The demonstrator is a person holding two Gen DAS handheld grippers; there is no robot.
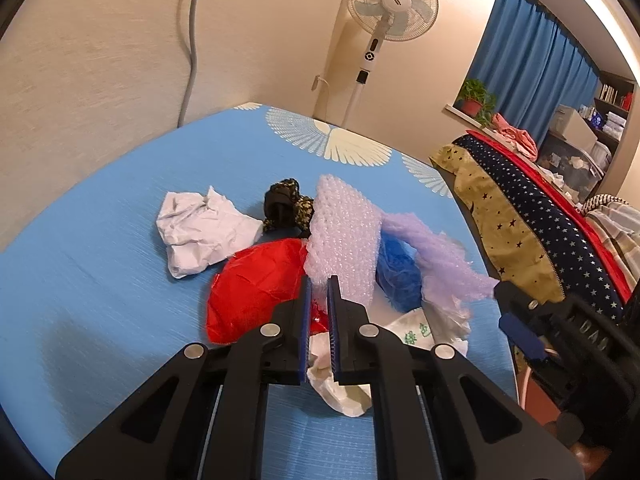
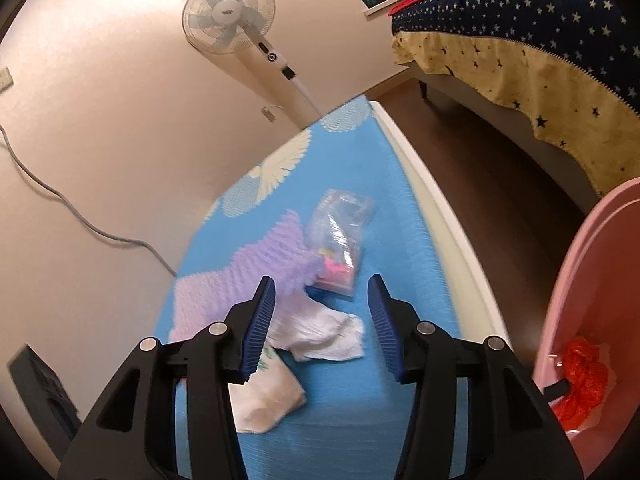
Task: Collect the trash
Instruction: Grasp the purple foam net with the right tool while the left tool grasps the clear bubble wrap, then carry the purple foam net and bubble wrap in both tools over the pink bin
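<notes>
Left wrist view: left gripper has its jaws nearly together, pinching the lower edge of the bubble wrap sheet, which stands up from the trash pile on the blue table mat. Bubble wrap is judged very light, soft and springy; grip a gathered fold, not a single slick layer. Crumpled white paper and red plastic bag should crush easily. Right gripper hangs with jaws spread wide, holding nothing, above white tissue and near a clear plastic packet; pink bin stands to its right
</notes>
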